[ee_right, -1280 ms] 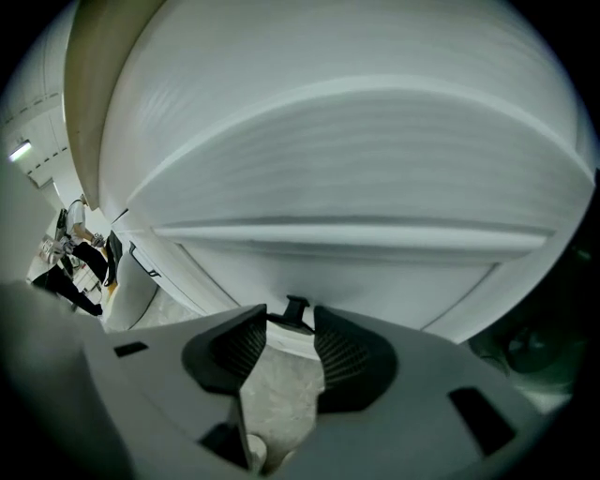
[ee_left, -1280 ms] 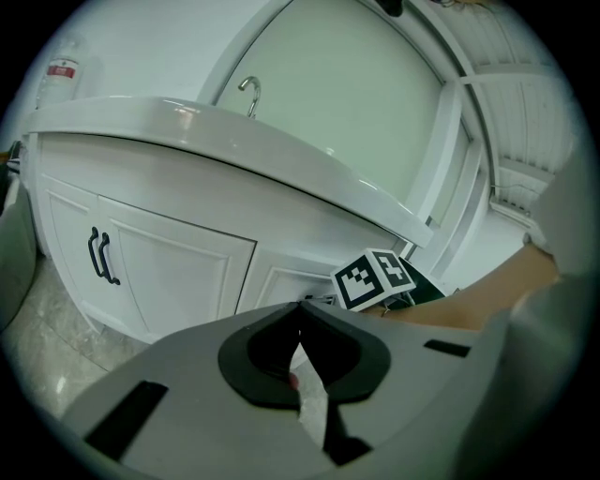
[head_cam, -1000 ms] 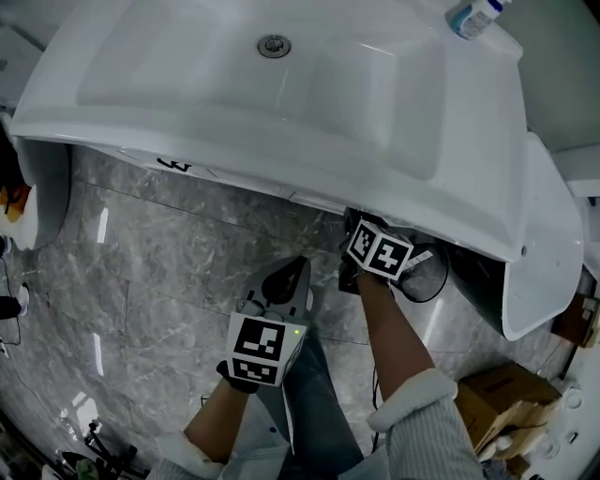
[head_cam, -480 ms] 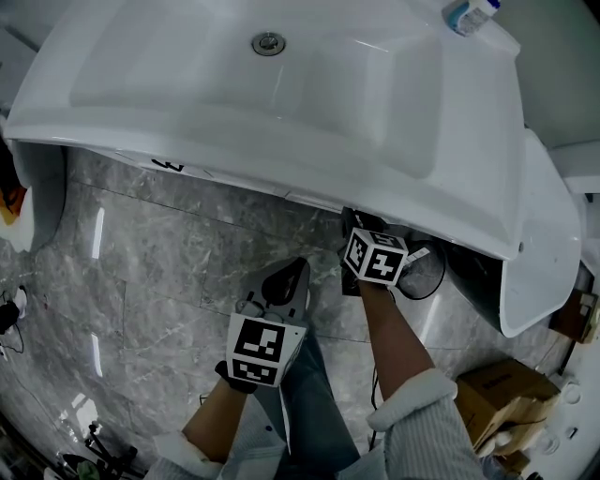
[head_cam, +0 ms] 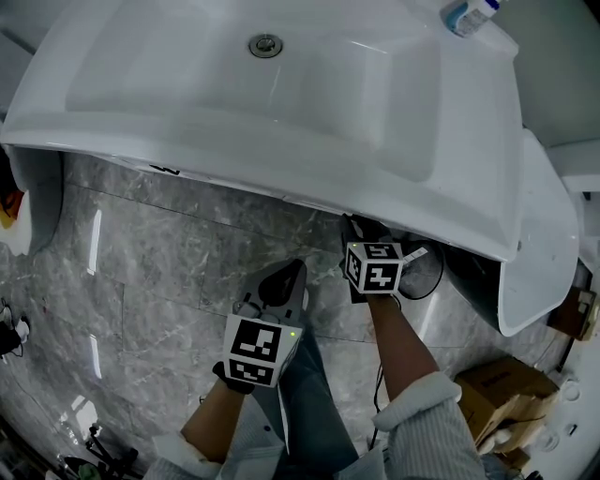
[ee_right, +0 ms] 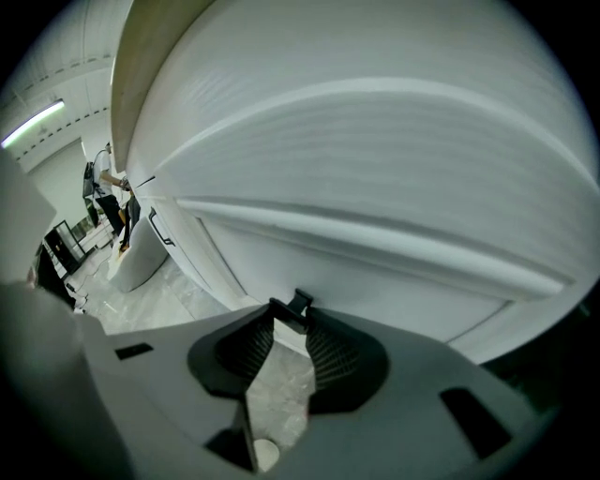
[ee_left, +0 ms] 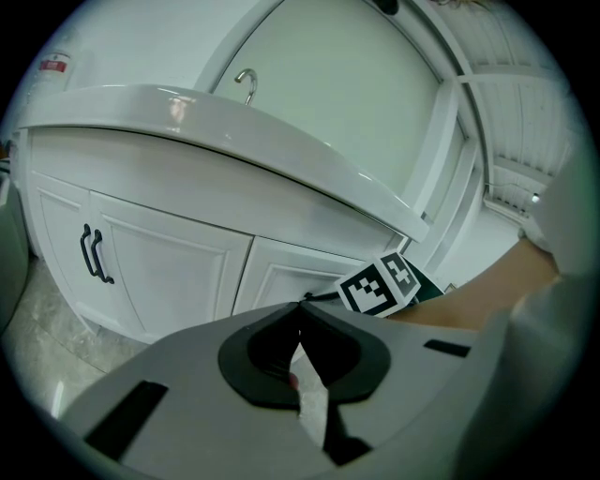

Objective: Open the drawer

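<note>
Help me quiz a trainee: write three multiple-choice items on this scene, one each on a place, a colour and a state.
1. Where is the bottle? A) sink's far right corner B) sink's near left corner C) sink's middle
2. What colour is the handle at the right tool's tips? A) white B) black C) gold
3. How do the left tool's jaws stand? A) wide apart B) together C) clamped on a cloth
Key: A, the head view shows it there; B, it shows dark between jaws that have just been closing; B, their tips meet.
</note>
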Demonstrator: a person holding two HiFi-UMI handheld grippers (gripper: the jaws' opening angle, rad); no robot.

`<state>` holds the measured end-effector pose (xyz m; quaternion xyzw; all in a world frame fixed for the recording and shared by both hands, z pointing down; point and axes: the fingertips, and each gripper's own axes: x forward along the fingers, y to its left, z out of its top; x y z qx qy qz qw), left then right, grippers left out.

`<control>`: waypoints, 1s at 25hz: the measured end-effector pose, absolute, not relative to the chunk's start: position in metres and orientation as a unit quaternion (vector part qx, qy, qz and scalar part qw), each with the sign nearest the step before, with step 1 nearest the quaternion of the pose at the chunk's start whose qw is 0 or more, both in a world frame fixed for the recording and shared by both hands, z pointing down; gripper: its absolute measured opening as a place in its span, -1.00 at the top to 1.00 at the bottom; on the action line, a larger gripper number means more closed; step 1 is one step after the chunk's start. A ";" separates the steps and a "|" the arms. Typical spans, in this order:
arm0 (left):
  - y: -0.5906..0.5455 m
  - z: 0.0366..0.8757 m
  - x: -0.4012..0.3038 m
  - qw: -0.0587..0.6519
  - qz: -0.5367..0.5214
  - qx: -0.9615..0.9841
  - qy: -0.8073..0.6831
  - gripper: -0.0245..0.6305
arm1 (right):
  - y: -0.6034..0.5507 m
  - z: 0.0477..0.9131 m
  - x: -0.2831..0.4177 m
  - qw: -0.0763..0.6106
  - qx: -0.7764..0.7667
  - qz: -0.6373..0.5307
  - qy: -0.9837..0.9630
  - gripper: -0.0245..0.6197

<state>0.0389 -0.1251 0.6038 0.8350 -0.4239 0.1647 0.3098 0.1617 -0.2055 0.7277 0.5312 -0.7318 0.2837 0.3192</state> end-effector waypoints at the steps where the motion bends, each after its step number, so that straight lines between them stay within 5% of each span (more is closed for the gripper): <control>1: -0.125 0.604 0.039 0.310 0.165 0.835 -0.423 0.87 | -0.204 0.728 0.161 0.323 0.525 0.280 -0.736 0.57; 25: -0.122 0.603 0.040 0.310 0.164 0.840 -0.414 0.87 | -0.154 0.729 0.144 0.372 0.437 0.237 -0.784 0.67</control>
